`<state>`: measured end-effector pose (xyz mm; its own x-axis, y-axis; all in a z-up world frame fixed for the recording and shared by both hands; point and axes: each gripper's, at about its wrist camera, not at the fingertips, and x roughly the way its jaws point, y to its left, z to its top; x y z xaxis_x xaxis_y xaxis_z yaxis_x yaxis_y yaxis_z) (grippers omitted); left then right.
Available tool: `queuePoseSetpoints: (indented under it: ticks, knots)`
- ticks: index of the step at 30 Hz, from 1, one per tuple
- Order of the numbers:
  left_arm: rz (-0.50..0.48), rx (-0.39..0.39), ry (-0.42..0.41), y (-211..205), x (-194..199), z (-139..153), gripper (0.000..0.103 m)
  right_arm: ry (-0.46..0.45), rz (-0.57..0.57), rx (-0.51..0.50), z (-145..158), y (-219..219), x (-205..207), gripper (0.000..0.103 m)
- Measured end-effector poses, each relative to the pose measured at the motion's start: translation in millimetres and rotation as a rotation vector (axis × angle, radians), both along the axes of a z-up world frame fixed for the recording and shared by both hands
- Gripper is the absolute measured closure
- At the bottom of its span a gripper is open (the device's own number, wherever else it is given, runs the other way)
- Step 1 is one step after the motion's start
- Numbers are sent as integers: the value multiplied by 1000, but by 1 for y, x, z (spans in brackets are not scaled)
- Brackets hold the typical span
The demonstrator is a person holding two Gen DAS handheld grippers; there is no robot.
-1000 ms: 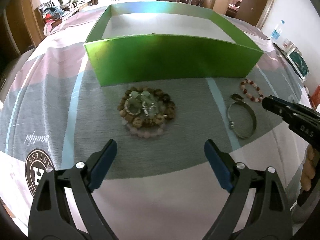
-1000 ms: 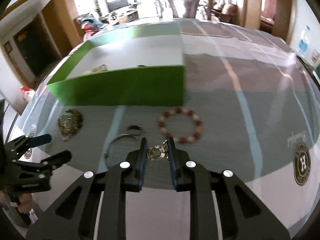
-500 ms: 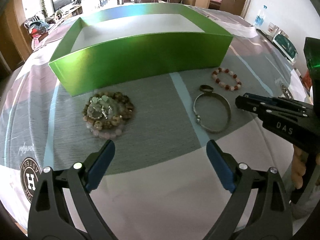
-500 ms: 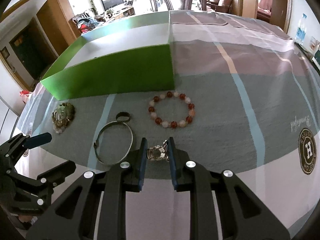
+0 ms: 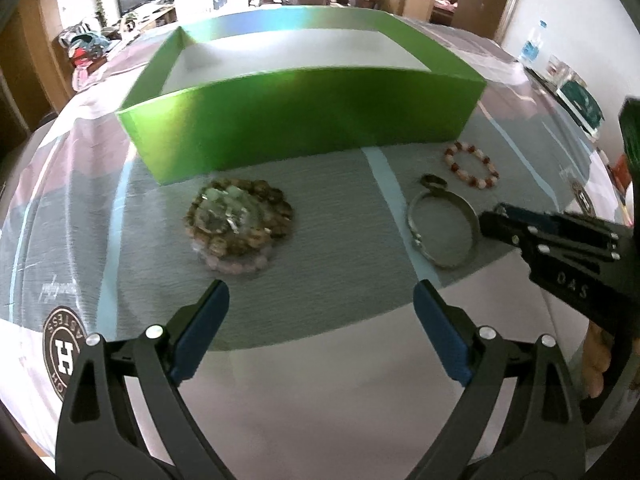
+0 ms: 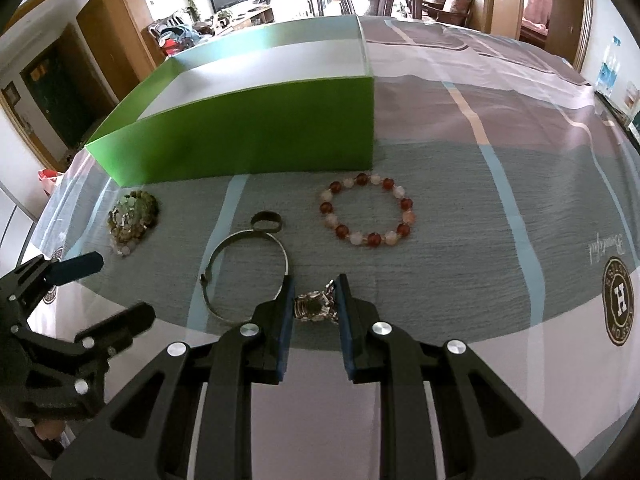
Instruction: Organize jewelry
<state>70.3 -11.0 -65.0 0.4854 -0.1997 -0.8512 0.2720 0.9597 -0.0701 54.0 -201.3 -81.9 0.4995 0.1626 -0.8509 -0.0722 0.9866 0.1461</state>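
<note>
Green box (image 6: 256,128) walls off far side; bead bracelet (image 6: 366,212), bangle (image 6: 246,274), ring (image 6: 267,222) crowd near tabletop (image 6: 460,208) w/ bare cloth far right.

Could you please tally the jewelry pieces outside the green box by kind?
Beaded bracelets, loose: 1, red-and-white beaded bracelet
Piles of beaded bracelets: 1, bracelet pile
Metal bangles: 1, metal bangle
Rings: 1, dark ring
Metal pieces held: 1, silver trinket in the right hand-held gripper
Total: 5

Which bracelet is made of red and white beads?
The beaded bracelet lying alone by the green box's corner. The silver bangle is plain metal; the brown bead pile is heaped.
</note>
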Motion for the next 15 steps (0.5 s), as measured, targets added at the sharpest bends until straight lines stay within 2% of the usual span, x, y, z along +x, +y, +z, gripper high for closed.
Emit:
queuePoseSetpoints:
  ticks: [6,15]
  knots:
    - [131,3,-108,21,17,12,11,5,-4,-2,-2,2,0,81]
    - [119,22,-71,19,35,-1,11,6,-5,3,-3,1,0,81]
